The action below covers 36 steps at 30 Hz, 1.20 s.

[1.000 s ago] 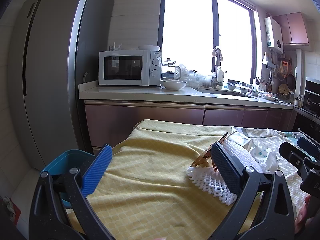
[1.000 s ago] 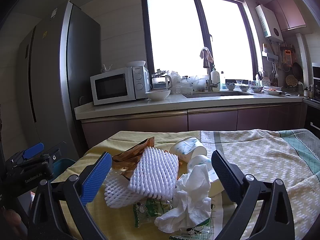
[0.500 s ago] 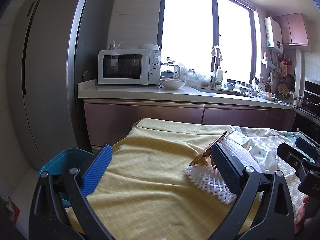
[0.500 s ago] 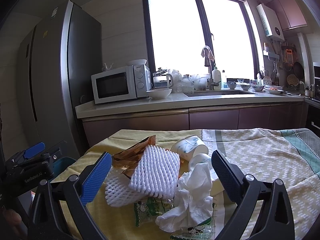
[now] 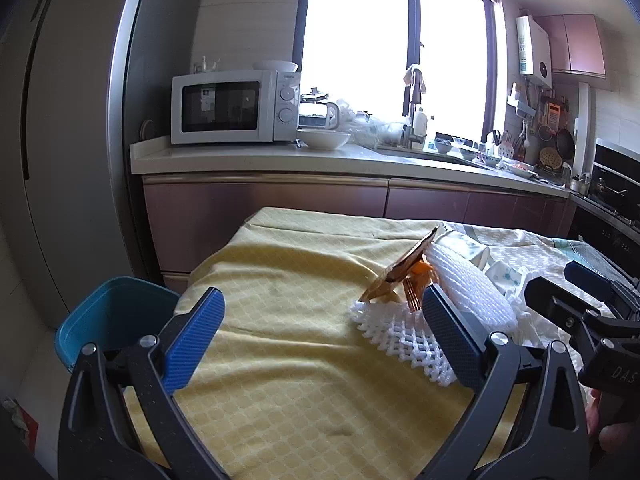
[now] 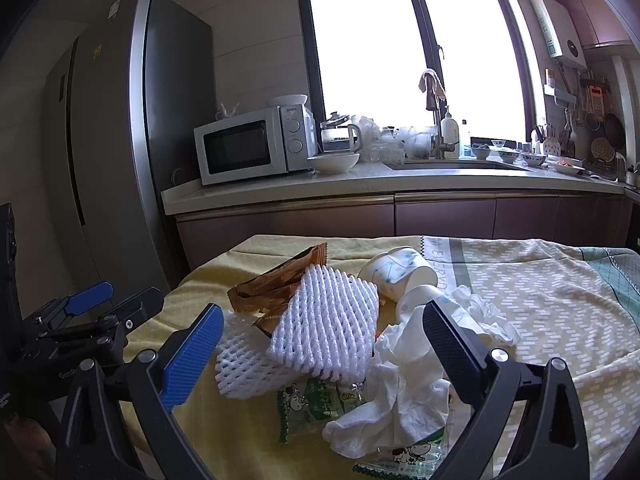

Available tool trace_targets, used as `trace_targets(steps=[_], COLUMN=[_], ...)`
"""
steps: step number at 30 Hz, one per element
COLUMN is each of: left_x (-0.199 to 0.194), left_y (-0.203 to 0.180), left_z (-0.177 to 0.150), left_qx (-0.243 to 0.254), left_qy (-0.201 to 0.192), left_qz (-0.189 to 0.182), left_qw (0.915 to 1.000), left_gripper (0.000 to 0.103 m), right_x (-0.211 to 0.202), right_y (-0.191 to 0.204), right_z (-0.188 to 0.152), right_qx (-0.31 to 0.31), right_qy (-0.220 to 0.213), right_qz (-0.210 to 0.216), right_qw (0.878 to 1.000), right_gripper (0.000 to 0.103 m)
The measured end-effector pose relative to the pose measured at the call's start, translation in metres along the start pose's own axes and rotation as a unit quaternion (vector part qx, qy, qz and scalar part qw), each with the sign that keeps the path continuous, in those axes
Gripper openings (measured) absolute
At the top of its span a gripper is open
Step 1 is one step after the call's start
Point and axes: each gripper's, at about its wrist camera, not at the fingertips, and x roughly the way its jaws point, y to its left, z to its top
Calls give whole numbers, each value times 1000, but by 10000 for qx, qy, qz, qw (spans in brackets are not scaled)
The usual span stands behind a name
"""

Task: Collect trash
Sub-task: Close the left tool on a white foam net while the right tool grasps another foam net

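Each gripper, left gripper (image 5: 324, 340) and right gripper (image 6: 322, 348), has 2 black Y-shaped arms with silver screws, ending in fingers (image 5: 195, 342) faced with blue ribbed pads. White lettering marks the black bodies. Bare skin shows at the frame edges.

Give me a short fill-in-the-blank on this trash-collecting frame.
1. Both the left gripper and the right gripper are ____.
2. The trash pile lies on a mostly ____ tablecloth.
3. The bin beside the table is ____ in colour.
4. The white foam net partly covers a ____ snack wrapper.

Missing words: open; yellow; blue; brown
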Motion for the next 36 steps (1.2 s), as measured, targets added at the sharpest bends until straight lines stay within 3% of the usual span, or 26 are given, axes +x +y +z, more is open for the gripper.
trace_targets(steps=[5, 14, 21, 24, 25, 28, 32, 33, 35, 36], left_x=[17, 57, 92, 104, 108, 116, 123, 123, 121, 121], left_y=[-4, -8, -13, -15, -16, -20, -25, -25, -24, -25], left_z=[-7, -23, -38, -41, -42, -46, -47, -46, -44, -44], left_qx=[35, -32, -221, -325, -344, -379, -399, -432, -466, -479], left_qy=[322, 1060, 1681, 1852, 1899, 1994, 2039, 2054, 2064, 2066], left_qz=[-270, -871, -1490, -1736, -1792, -1907, -1968, -1958, -1984, -2013], left_qw=[9991, 9905, 9742, 9667, 9647, 9604, 9582, 9579, 9570, 9563], left_gripper=[97, 78, 44, 27, 20, 9, 9, 14, 29, 36], right_x=[19, 49, 60, 61, 61, 63, 59, 58, 58, 59], right_y=[-2, -11, -23, -26, -26, -30, -35, -35, -36, -36], right_z=[-2, -3, -6, -7, -7, -8, -4, -2, 0, 0], right_qx=[44, 205, 445, 511, 514, 530, 668, 655, 643, 634], right_qy=[366, 945, 1245, 1311, 1327, 1377, 1301, 1257, 1225, 1225], right_qz=[171, 462, 655, 746, 766, 826, 877, 822, 743, 733], right_qw=[9992, 9942, 9891, 9872, 9869, 9856, 9854, 9865, 9876, 9877], right_gripper=[92, 75, 56, 40, 29, 17, 19, 24, 57, 58])
